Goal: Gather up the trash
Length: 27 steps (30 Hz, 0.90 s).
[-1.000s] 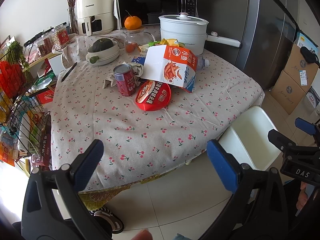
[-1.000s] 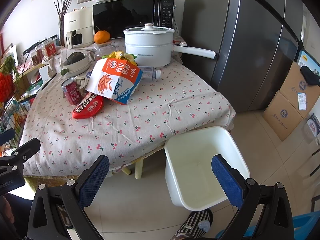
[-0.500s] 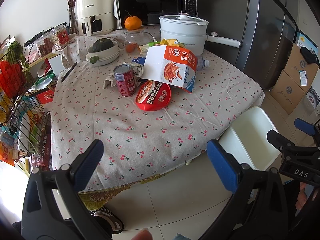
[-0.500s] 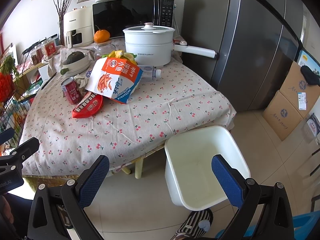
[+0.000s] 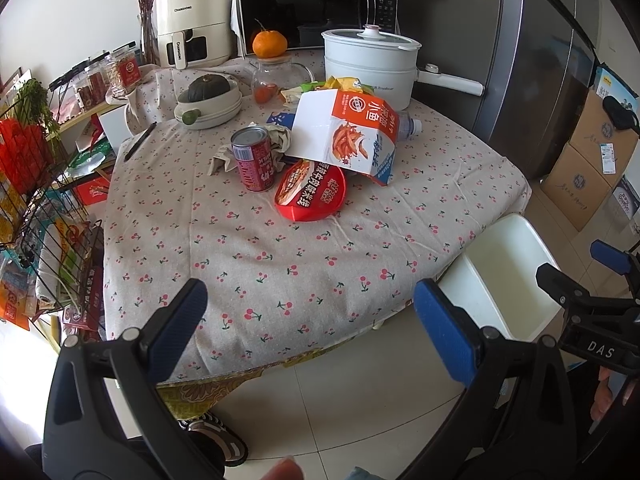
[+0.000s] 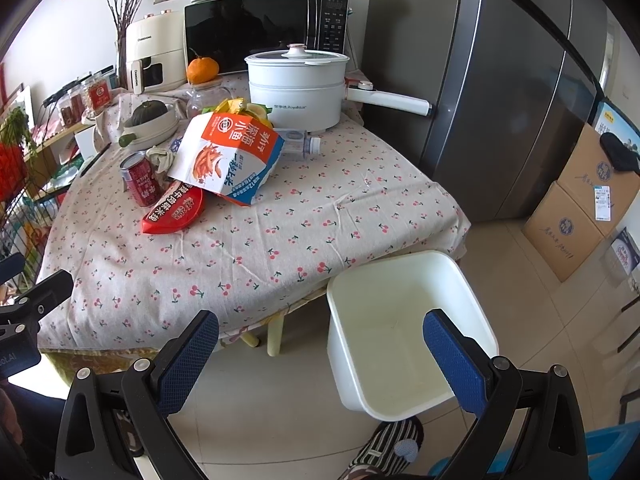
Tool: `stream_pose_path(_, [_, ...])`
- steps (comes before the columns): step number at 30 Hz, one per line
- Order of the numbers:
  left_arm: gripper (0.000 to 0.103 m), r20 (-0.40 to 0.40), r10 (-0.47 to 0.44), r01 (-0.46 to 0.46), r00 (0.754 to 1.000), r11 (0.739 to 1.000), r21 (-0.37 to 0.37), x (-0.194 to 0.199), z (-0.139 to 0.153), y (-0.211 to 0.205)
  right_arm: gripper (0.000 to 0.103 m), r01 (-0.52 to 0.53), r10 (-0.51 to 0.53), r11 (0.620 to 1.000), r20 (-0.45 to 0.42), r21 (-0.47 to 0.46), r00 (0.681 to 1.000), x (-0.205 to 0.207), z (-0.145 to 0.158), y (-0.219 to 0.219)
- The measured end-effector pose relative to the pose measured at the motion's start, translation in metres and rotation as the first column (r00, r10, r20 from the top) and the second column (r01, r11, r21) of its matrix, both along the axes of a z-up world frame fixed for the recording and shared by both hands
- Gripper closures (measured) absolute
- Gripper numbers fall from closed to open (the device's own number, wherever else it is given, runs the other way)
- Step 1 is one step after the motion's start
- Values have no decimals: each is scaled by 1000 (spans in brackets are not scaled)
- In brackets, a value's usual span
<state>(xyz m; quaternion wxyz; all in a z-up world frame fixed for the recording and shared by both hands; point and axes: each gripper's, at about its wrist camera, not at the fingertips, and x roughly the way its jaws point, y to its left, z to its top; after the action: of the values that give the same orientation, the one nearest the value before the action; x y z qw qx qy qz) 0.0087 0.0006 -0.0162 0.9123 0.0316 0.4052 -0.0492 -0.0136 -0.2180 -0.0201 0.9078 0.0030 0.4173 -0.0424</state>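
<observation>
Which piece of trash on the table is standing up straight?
The red can. It stands upright, while the round red lid lies flat and the orange-and-white carton leans tilted.

An upright red can (image 5: 255, 159), a tilted orange-white carton (image 5: 347, 136) and a red lid (image 5: 312, 191) cluster on the table beside an empty white bin (image 6: 404, 332).

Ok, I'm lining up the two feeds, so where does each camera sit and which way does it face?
Left wrist: on the left gripper, off the table's near edge, facing the can and snack box; its open fingers, a shoe and the right gripper show.
Right wrist: on the right gripper, further right above the white bin, facing the same table; its open fingers and a striped slipper show.
Shared: can, snack box, white pot, bin, fridge.
</observation>
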Motion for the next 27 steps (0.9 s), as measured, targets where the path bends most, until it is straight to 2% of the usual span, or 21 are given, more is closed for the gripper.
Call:
stream_pose_path(3, [0,-12,4,-4,1000,1000,0,4,-1,3,0,1,-2,1000,-3,-7,1000,-1,-4,-2])
stream_pose_path(10, [1,-65,-44,39,997,996,-79,26,3,9,0,-41,40,999,-15,-22,999,8,1,-2])
stream_pose_path(16, [1,-60,-73,70,996,996,-48,47,7,7,0,-73,73,997,-7,-31,997,26,26,-5])
stream_pose_path(21, [1,-46,-83,83,995,997,-1,76,8,14,0,-132,130,990,-36,-45,991,59,39,-1])
stream_pose_path(24, [1,-20,-92,93,996,995,25,99,8,20,0,-156,155,988,-58,-8,986,89,39,1])
stream_pose_path(27, [1,-23,-104,104,994,994,21,124,1,27,0,-183,192,979,-102,89,976,123,25,3])
